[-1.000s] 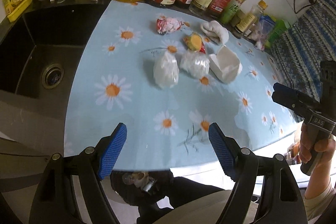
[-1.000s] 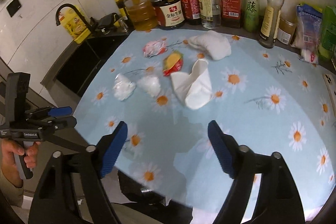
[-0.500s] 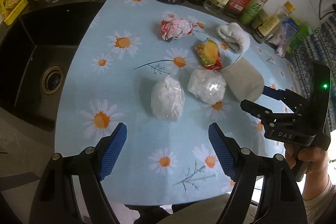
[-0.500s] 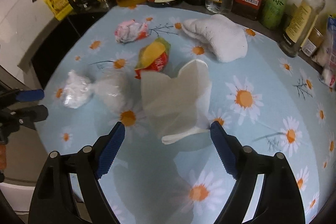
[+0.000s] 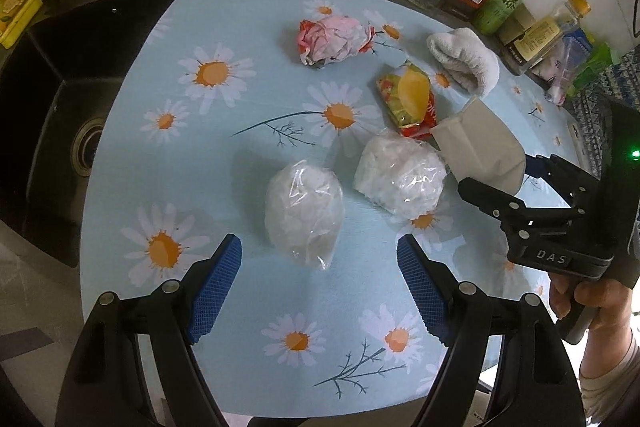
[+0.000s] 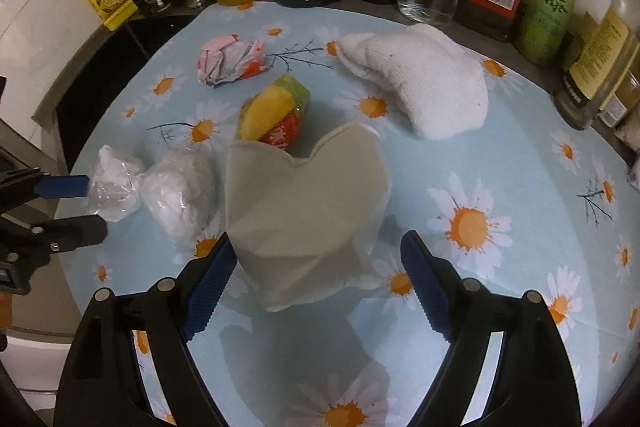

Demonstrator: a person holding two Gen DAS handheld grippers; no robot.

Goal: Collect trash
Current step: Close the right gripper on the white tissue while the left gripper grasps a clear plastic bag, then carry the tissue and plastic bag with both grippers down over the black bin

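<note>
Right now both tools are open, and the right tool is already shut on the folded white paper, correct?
Not quite. The right tool is open around the folded white paper, not shut on it; the right wrist view shows this. The left tool is open too.

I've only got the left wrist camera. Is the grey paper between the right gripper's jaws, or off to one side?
Observer: Between them. In the right wrist view the grey paper stands inside the open right gripper, closer to its left pad.
Operator: Anything by the other pad?
Observer: Only tablecloth there; the white cloth lies well beyond, apart from the paper.
Operator: What's right behind the paper?
Observer: The snack wrapper, its near end hidden by the paper's top edge.
</note>
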